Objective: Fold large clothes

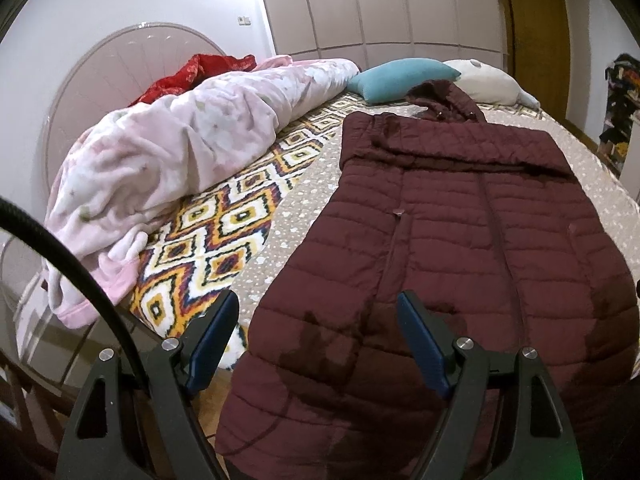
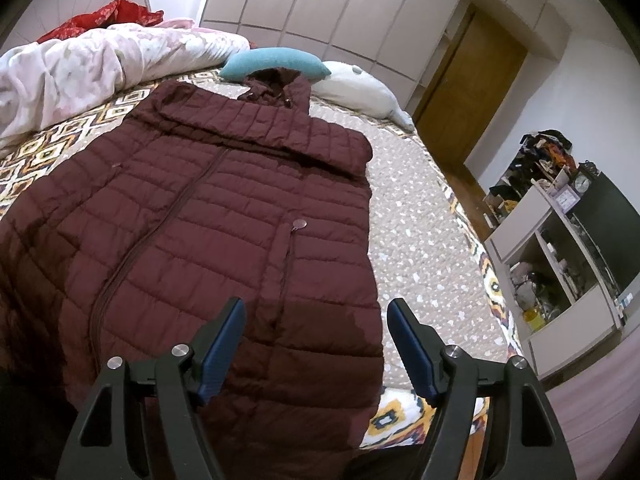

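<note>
A maroon quilted hooded coat (image 1: 452, 216) lies flat on the bed, front up, zipped, hood toward the pillows, sleeves folded across its upper part. It also shows in the right wrist view (image 2: 208, 200). My left gripper (image 1: 318, 304) is open and empty, hovering above the coat's lower left hem. My right gripper (image 2: 316, 308) is open and empty, hovering above the coat's lower right hem. The hem hangs toward the bed's near edge.
A bed (image 2: 416, 216) with a grey dotted cover and a patterned blanket (image 1: 208, 232). A pink duvet (image 1: 168, 152) is heaped at the left. A teal pillow (image 1: 400, 78) and a white pillow (image 2: 356, 88) lie beyond the hood. A shelf unit (image 2: 560, 264) stands at the right.
</note>
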Motion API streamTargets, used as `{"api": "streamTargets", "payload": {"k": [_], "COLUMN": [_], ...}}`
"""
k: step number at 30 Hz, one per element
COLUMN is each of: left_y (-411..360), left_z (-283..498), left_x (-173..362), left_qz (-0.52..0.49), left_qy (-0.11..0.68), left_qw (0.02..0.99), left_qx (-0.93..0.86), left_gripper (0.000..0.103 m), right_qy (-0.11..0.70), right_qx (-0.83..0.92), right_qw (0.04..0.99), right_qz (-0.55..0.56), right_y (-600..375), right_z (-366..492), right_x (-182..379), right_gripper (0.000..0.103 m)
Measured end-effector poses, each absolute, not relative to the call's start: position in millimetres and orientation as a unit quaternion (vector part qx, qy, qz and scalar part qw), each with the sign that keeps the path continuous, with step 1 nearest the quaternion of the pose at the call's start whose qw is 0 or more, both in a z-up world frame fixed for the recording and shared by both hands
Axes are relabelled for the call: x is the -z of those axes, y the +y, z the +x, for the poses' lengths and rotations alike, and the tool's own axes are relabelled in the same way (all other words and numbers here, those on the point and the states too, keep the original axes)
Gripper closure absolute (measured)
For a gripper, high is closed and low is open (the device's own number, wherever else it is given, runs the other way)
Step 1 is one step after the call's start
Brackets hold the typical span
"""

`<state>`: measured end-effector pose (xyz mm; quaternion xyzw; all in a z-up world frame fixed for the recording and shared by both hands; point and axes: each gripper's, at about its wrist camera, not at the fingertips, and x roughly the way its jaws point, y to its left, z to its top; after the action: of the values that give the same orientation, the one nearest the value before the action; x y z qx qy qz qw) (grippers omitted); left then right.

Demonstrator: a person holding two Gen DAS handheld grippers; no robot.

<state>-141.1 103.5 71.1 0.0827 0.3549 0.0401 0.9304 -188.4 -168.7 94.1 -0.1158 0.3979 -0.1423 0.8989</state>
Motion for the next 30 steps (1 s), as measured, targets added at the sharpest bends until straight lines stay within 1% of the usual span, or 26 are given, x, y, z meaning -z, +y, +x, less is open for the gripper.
{"api": "streamTargets", "payload": {"k": [7, 11, 17, 30], "left_y": [98, 92, 73, 66], "left_z": [-146, -150, -156, -158], "left_x": [-68, -67, -63, -59], "left_qz": [0.085, 0.072, 0.079, 0.081], "left_qy": [0.358, 0.367, 0.375, 0.386], "left_qw": [0.929, 0.927, 0.923, 0.919], "left_qx": [-0.050, -0.034, -0.007, 0.015], "left_gripper": [0.023, 0.023, 0.023, 0.023], "right_qy": [0.405, 0.407, 0.414, 0.422], "right_qx": [0.138, 0.125, 0.102, 0.098], "right_qw": [0.896, 0.896, 0.892, 0.887], "right_qz": [-0.120, -0.129, -0.151, -0.157], "right_y": [-162, -148, -129, -128], "right_z": [-186, -185, -184, -181], "right_x": [-89, -86, -77, -70], "right_gripper": [0.025, 0.025, 0.025, 0.025]}}
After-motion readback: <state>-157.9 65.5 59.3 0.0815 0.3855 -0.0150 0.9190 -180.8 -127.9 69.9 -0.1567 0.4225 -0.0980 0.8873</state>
